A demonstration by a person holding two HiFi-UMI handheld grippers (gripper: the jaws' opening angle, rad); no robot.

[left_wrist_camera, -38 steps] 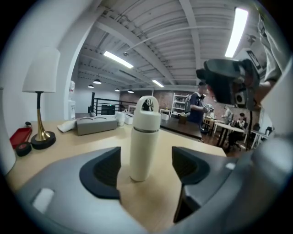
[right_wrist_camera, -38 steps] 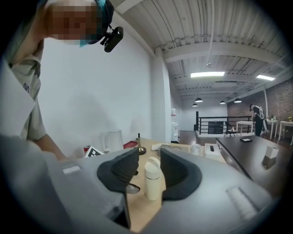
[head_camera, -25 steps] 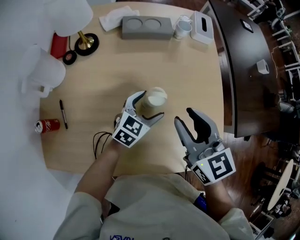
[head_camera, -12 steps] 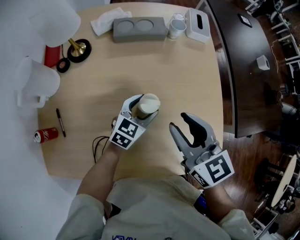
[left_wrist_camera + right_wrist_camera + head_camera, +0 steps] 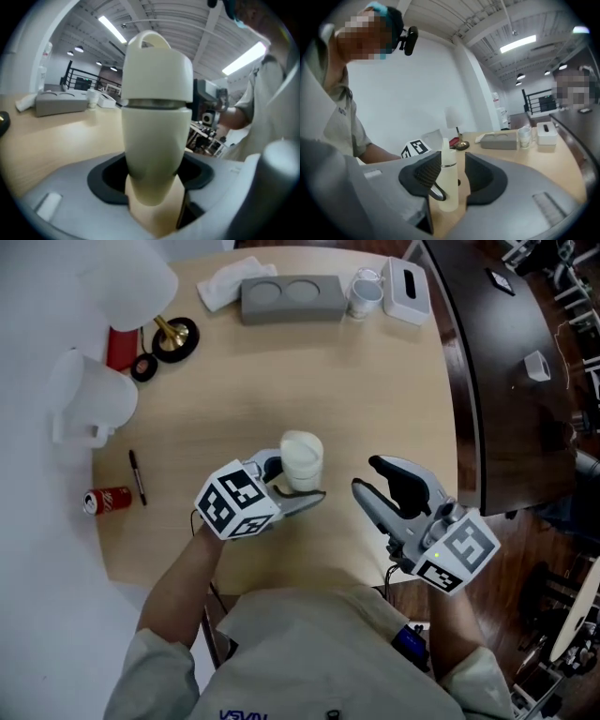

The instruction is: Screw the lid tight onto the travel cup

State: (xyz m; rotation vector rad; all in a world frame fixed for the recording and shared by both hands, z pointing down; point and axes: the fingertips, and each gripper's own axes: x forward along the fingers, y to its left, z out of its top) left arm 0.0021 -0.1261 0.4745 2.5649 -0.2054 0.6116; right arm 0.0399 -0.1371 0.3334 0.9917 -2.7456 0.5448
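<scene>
A cream travel cup (image 5: 302,457) stands upright on the wooden table (image 5: 375,390), near its middle. Its domed lid (image 5: 157,70) sits on top, above a thin metal band. My left gripper (image 5: 292,486) comes in from the lower left and is shut on the cup's lower body, one finger on each side. Over the last second its jaws came in from wide open onto the cup. In the left gripper view the cup (image 5: 157,131) fills the gap between the dark pads. My right gripper (image 5: 367,474) hovers open to the cup's right, with nothing between its jaws. In the right gripper view the cup (image 5: 448,183) shows beyond them.
At the table's far edge lie a grey tray with two round recesses (image 5: 289,298), a white cloth (image 5: 230,279), a glass mug (image 5: 366,294) and a white tissue box (image 5: 405,282). On the left are a brass stand (image 5: 173,334), a pen (image 5: 138,476) and a red can (image 5: 106,500). A dark counter (image 5: 506,352) runs along the right.
The left gripper's jaws went from wide open to closed around the cup. The gripper then rolled, so its marker cube now sits further left. The right gripper stayed in about the same place.
</scene>
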